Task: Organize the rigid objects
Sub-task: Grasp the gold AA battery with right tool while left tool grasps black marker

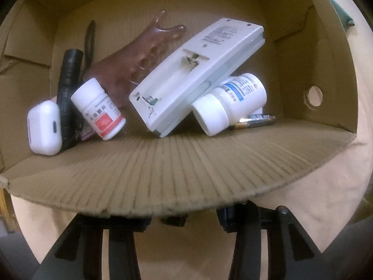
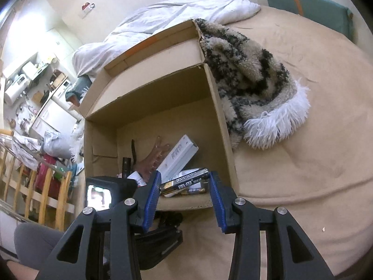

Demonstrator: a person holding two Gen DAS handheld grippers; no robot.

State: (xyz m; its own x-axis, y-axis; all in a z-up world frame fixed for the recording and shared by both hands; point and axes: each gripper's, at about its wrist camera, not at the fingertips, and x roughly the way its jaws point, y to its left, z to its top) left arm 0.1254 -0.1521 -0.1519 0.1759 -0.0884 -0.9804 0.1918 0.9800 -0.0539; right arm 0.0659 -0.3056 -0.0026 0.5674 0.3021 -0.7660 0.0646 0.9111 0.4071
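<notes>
Cardboard fills the left wrist view: the box (image 1: 303, 74) lies on its side on a tan bed (image 1: 338, 186), its lower flap spread toward the camera. Along the back, from nine o'clock round to three: a white earbud case (image 1: 44, 128), a black flashlight (image 1: 68, 93), a small pill bottle (image 1: 99, 109) with a red label, a brown clawed plastic piece (image 1: 130, 60), a white remote (image 1: 193, 74) lying back-up with its battery bay empty, propped on a larger pill bottle (image 1: 230, 102), and one battery (image 1: 255, 120) on the box floor. Only the black fingers (image 1: 120, 245) of the left gripper (image 1: 184, 219) show at six o'clock, spread with nothing between them.

From the right wrist view, the same box (image 2: 219, 107) opens at twelve o'clock, with a fuzzy blanket (image 2: 251, 86) at two o'clock and a white duvet (image 2: 177, 11) behind. The right gripper (image 2: 184, 200) has its blue fingers (image 2: 152, 200) apart; a black battery (image 2: 184, 180) sits between their tips, seemingly touching the left pad only, so a firm grip cannot be confirmed.

Judging by this, most items are already in the box; this battery looks like one of the last. Nothing else loose shows on the bed in view.
</notes>
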